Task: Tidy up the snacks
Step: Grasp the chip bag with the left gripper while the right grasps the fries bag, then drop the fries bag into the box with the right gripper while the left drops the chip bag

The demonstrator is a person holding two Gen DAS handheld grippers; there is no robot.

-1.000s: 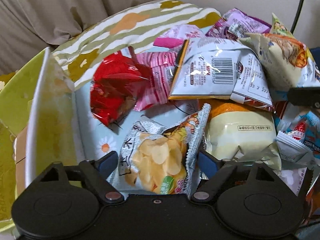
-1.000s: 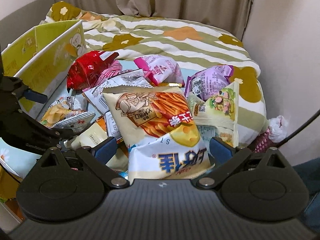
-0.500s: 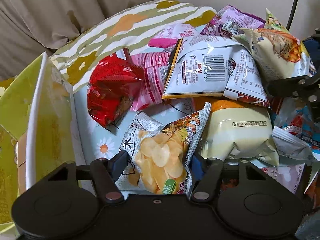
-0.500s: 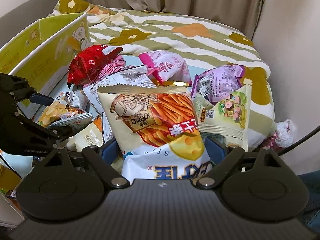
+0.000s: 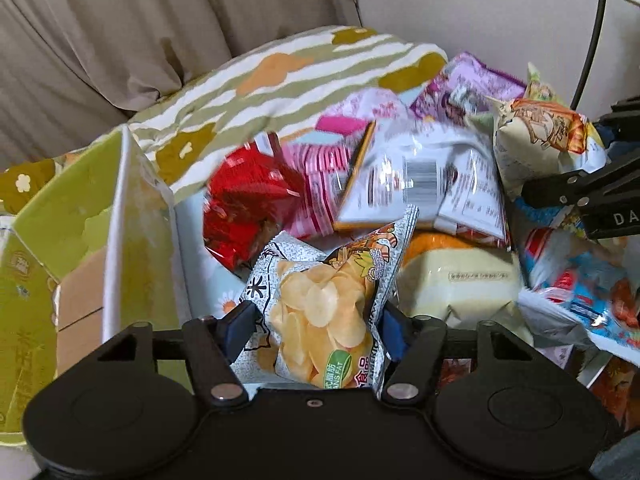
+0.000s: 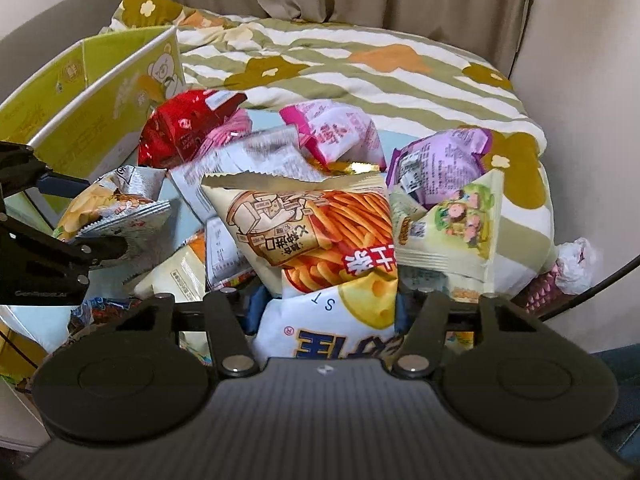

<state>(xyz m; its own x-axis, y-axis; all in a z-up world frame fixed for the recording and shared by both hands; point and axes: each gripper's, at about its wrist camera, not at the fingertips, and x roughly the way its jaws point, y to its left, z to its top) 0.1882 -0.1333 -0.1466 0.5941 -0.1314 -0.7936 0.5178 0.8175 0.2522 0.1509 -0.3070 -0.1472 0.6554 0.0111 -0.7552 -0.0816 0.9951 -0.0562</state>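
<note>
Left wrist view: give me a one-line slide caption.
Left claw shut on a potato chip bag before a snack pile, green box at left.

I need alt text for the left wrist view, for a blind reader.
The left claw grips a bag of chips above a heap of snack packets. A yellow-green box stands to the left.

Left gripper (image 5: 314, 326), black with blue pads, pointed steeply down; jaws had just been closing and pinched a silver crisp bag (image 5: 320, 304) from both sides. Right gripper (image 6: 326, 312), same build, angled down too; jaws had just been closing onto a cream-and-orange fries bag (image 6: 316, 240), at 3 o'clock of the left.
</note>
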